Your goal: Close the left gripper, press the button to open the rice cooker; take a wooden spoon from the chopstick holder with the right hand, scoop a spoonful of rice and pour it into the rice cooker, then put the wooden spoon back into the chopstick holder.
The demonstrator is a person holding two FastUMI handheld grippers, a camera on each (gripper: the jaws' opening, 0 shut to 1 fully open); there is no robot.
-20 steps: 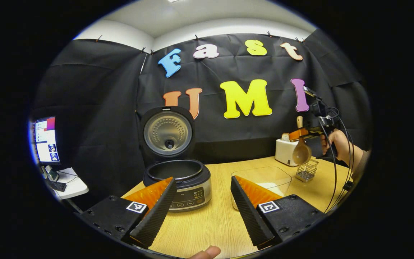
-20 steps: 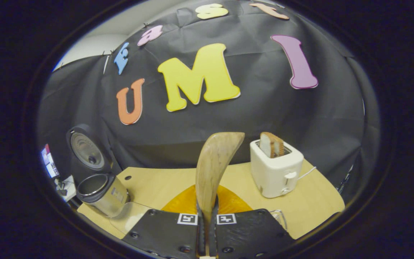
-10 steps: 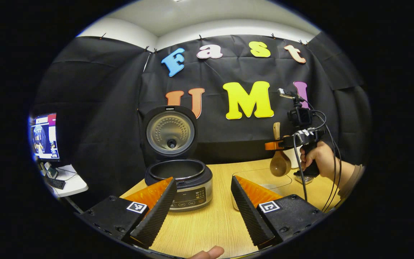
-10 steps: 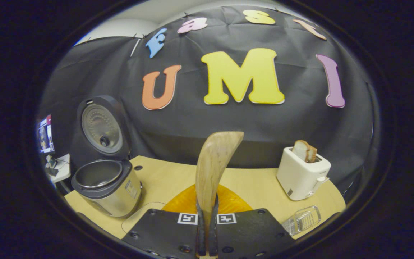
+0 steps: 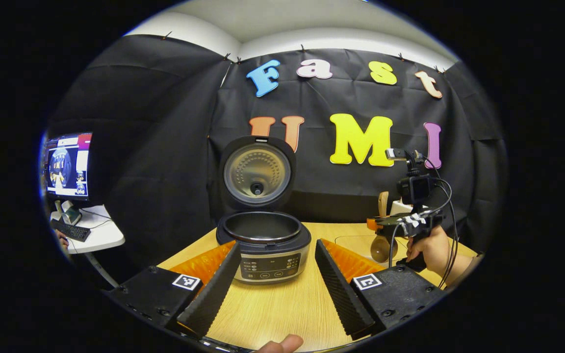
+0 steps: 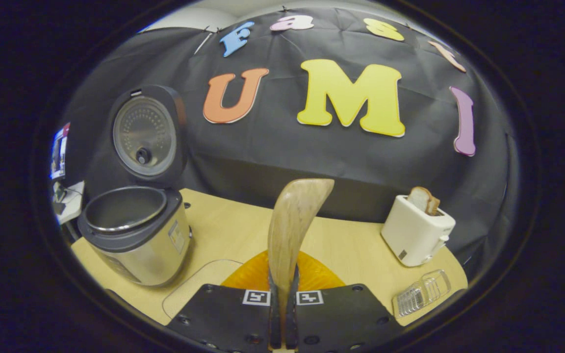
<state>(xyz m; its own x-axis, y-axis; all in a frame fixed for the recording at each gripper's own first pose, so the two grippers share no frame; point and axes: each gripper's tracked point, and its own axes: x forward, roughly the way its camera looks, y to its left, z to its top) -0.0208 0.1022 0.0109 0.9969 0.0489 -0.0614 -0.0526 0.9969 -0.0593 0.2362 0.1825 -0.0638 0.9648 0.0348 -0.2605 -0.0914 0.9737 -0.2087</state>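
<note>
Wooden spoon (image 6: 290, 230) is pinched tight between the right gripper (image 6: 283, 314) fingers, over the clear rice box (image 6: 199, 289) near the front edge of the surface. The left gripper (image 5: 275, 289) fingers are spread wide and hold nothing. The rice cooker (image 6: 133, 235) stands open at the left side. If the spoon tips on the way, rice may spill on the surface. It could also bump the cooker rim.

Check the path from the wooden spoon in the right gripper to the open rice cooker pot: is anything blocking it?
Nothing visible blocks it. The right gripper is shut on the wooden spoon. The rice cooker stands to its left with the lid raised upright behind the pot, and only bare table lies between. The toaster stands off to the other side.
</note>
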